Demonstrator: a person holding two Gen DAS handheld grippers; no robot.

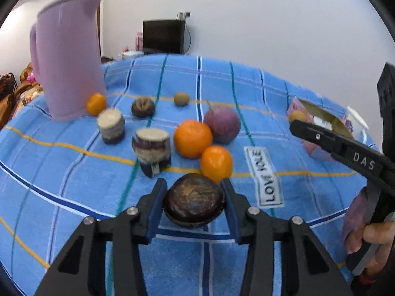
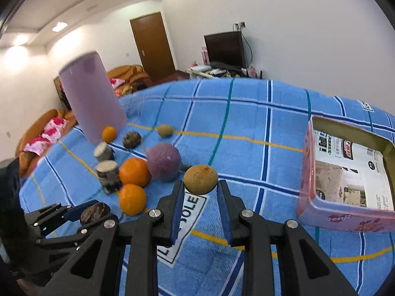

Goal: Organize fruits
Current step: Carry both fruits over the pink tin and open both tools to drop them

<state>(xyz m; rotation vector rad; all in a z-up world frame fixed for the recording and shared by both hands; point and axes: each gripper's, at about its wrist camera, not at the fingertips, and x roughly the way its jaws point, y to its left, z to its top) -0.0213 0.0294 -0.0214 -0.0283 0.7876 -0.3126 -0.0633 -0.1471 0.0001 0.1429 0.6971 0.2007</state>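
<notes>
Fruits sit mostly ahead of your jaws on the blue cloth (image 1: pixel 74 197), with the pink tin (image 2: pixel 321 212) right of the right gripper (image 2: pixel 201 192). That gripper pinches a tan fruit (image 2: pixel 200 179); carry it level over the tin's rim before letting go. Your left gripper (image 1: pixel 193 197) pinches a dark fruit (image 1: pixel 193 201); squeeze gently and lift straight, clear of the orange (image 1: pixel 216 164) just beyond its tips.
</notes>
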